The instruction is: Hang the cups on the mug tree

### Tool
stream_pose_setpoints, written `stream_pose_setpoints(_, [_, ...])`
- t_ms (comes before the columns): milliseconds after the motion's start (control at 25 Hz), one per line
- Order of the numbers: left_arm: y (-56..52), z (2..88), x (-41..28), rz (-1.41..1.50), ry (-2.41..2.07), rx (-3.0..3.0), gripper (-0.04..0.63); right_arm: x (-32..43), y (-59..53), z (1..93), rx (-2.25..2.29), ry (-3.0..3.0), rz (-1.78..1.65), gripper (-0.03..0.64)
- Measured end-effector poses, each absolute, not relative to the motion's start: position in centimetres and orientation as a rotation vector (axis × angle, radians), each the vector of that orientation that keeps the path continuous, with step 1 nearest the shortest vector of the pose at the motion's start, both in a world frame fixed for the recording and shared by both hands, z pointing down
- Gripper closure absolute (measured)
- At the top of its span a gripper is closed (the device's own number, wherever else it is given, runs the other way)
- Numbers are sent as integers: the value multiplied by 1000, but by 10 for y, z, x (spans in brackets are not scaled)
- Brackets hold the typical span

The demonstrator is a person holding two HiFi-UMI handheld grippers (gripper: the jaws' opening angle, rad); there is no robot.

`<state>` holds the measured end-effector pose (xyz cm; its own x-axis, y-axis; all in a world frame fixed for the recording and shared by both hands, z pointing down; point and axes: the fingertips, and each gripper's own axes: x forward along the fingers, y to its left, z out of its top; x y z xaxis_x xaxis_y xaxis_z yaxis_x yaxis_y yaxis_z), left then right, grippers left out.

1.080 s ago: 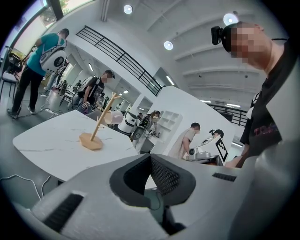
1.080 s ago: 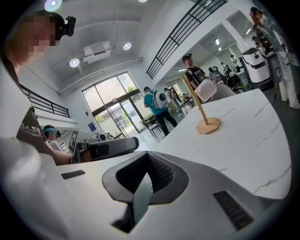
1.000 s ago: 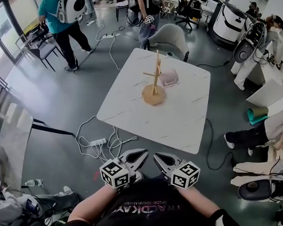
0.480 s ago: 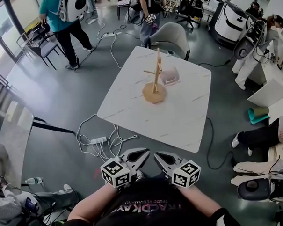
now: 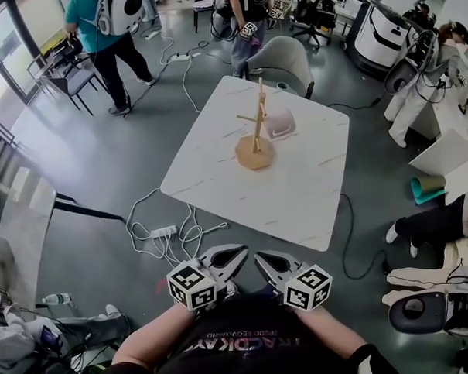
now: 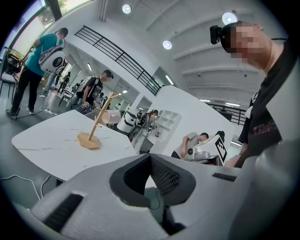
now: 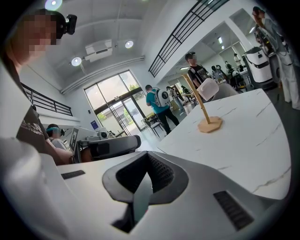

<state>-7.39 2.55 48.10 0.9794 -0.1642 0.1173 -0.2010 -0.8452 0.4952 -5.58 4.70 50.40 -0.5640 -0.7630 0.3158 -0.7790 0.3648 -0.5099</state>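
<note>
A wooden mug tree stands on its round base on the far part of the white marble table. One pale pink cup hangs on its right side. The tree and cup also show in the left gripper view, and the tree and cup in the right gripper view. My left gripper and right gripper are held side by side close to the body, short of the table's near edge. Both are shut and empty, as the left gripper and right gripper show in their own views.
A grey chair stands behind the table's far edge. A power strip and loose cables lie on the floor left of the near corner. People stand or sit around the room, one in a teal shirt.
The grippers, the tree and the cup have stayed where they were. Only the head view has shifted slightly, and a seated person's leg at the right has moved.
</note>
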Motion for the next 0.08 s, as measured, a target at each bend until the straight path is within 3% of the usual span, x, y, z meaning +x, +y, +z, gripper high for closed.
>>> stream_pose_setpoints(80, [26, 481, -75, 97, -259, 2596, 598, -56, 48, 503, 1453, -2574, 985, 607])
